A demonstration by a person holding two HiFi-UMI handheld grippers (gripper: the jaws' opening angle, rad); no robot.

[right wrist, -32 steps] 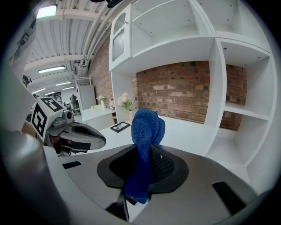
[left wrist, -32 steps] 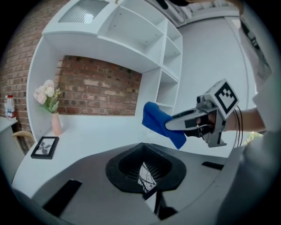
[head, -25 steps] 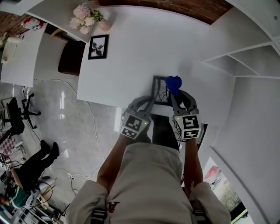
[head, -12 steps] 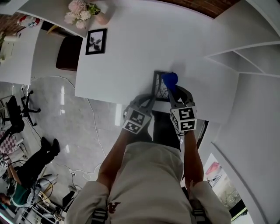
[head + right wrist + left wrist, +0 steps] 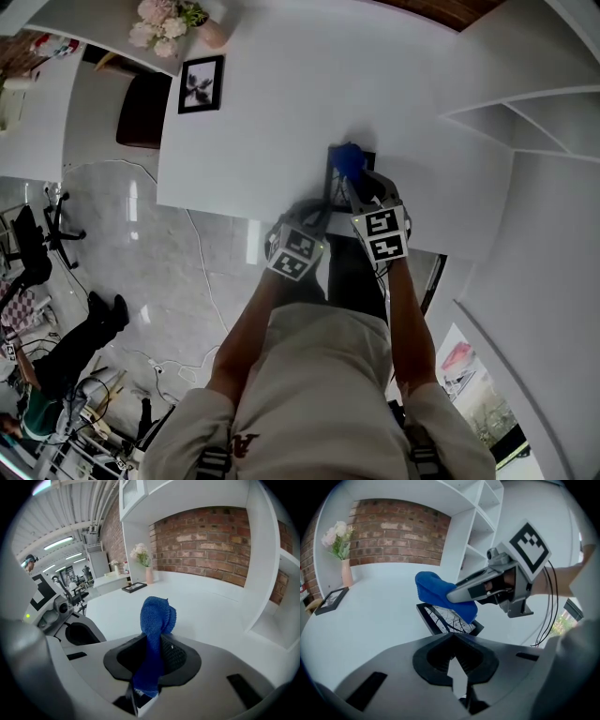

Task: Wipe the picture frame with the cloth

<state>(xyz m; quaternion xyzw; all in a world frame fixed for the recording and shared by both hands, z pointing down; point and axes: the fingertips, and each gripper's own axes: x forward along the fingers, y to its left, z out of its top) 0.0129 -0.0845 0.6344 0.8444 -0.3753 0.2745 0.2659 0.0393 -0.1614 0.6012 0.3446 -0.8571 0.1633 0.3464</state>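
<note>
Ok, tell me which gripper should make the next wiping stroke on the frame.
Right. The right gripper is shut on the blue cloth, which sits over the picture frame; the left gripper holds no cloth.

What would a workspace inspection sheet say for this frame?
Surface: white tabletop.
Job's things: black rectangular picture frame lying flat near the front edge; blue terry cloth over its far edge.
Clutter: small black-framed picture and pink flowers in a vase, far-left corner.
Grippers: right gripper claw shut on the cloth; left gripper claw closed at the frame's near edge, pinch unclear.
Cables: black wires at the right gripper; white cable on the grey tiled floor.
Surroundings: brick wall, white shelves, seated person.
</note>
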